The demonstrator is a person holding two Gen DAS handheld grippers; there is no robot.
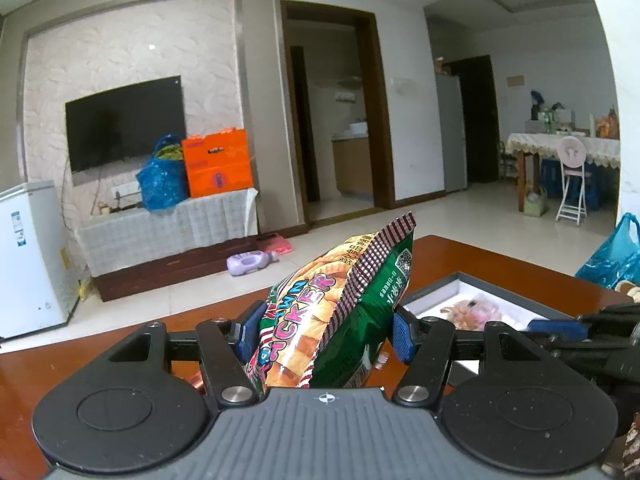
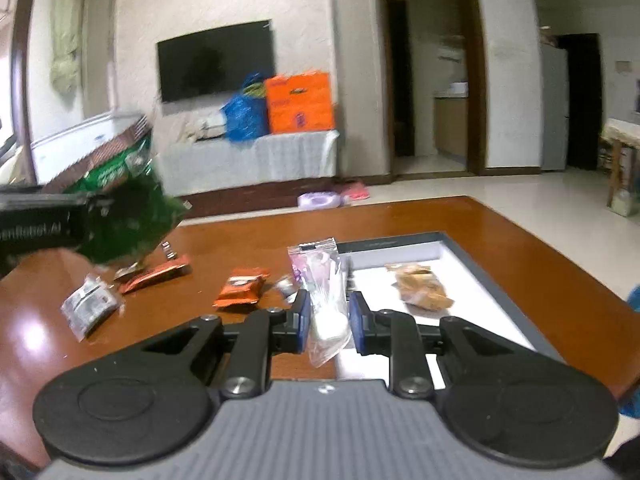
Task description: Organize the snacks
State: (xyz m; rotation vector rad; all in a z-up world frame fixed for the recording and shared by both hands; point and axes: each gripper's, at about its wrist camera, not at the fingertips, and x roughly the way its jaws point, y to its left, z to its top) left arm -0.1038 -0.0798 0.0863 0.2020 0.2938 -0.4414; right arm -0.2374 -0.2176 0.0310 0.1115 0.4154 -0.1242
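Two orange packets, one silver packet, one green bag.

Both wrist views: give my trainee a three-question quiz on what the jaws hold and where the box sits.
1. True or false: the left gripper grips a green cracker bag.
2. What does the right gripper hold?
3. The open box already contains: A) nothing B) a wrapped snack C) a bottle

Key: 1 true; 2 a clear pink-printed packet; 3 B.
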